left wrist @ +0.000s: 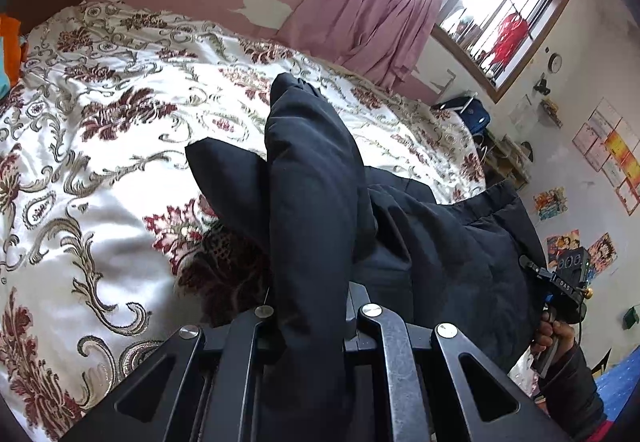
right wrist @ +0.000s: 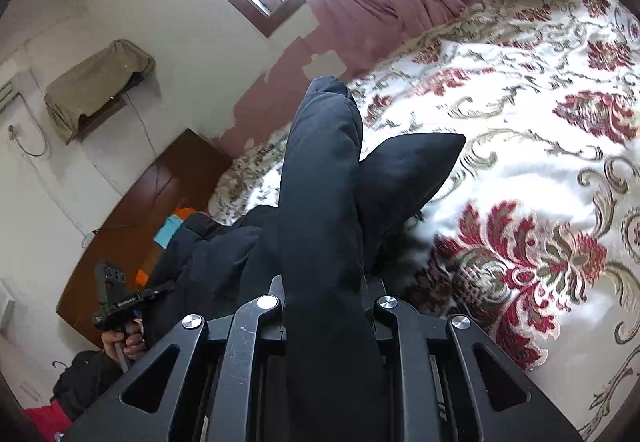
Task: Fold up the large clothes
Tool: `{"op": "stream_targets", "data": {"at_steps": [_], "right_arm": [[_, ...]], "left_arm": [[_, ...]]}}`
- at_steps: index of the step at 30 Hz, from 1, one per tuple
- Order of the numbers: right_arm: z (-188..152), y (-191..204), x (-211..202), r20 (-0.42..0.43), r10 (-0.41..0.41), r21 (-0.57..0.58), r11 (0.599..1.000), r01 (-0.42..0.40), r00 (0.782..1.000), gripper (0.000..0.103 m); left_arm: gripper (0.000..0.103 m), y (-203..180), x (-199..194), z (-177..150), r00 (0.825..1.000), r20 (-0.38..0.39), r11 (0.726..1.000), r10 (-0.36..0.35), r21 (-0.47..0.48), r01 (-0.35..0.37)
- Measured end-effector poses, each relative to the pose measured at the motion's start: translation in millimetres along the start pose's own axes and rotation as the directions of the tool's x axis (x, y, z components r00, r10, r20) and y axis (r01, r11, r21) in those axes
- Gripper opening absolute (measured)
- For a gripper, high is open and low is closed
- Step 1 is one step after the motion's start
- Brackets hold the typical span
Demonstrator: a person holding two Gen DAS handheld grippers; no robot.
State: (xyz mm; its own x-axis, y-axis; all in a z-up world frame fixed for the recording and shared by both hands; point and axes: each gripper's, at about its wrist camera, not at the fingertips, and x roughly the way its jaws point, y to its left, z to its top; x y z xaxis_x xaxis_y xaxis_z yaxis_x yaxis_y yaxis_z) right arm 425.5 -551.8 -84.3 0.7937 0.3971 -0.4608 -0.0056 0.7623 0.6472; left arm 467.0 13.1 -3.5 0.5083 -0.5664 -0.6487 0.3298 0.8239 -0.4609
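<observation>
Black metal jaws of the left gripper (left wrist: 308,306) and the right gripper (right wrist: 324,294) each stand clamped on a raised edge of the dark navy padded jacket (left wrist: 440,242), which sags between them over the floral white-and-maroon bedspread (left wrist: 120,122).

Floral bedspread (left wrist: 100,162) — pink curtain (left wrist: 360,22)

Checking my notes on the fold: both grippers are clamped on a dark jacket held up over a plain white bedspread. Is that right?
Not quite. The bedspread is not plain: it is white with red and gold floral scrolls, as the left wrist view shows. The rest holds: the left gripper and the right gripper are both clamped on the dark jacket.
</observation>
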Motion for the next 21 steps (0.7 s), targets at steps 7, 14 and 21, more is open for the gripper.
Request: {"op": "stream_targets", "data": {"at_steps": [7, 14, 21], "right_arm": [[-12.6, -25.6, 12.3, -0.006, -0.09, 0.03, 0.995, 0.09, 0.996, 0.018], [-16.4, -27.4, 17.3, -0.021, -0.185, 0.007, 0.983, 0.185, 0.982, 0.032], [-14.9, -18.4, 14.5, -0.025, -0.328, -0.042, 0.944, 0.327, 0.944, 0.067]], "left_arm": [[0.013, 23.0, 13.0, -12.7, 1.0, -0.001, 0.999, 0.031, -0.024, -0.031], [0.027, 24.5, 18.9, -20.1, 0.994, -0.008, 0.994, 0.112, 0.002, -0.112], [0.076, 20.0, 21.4, -17.7, 0.961, -0.026, 0.961, 0.275, -0.02, -0.275]]}}
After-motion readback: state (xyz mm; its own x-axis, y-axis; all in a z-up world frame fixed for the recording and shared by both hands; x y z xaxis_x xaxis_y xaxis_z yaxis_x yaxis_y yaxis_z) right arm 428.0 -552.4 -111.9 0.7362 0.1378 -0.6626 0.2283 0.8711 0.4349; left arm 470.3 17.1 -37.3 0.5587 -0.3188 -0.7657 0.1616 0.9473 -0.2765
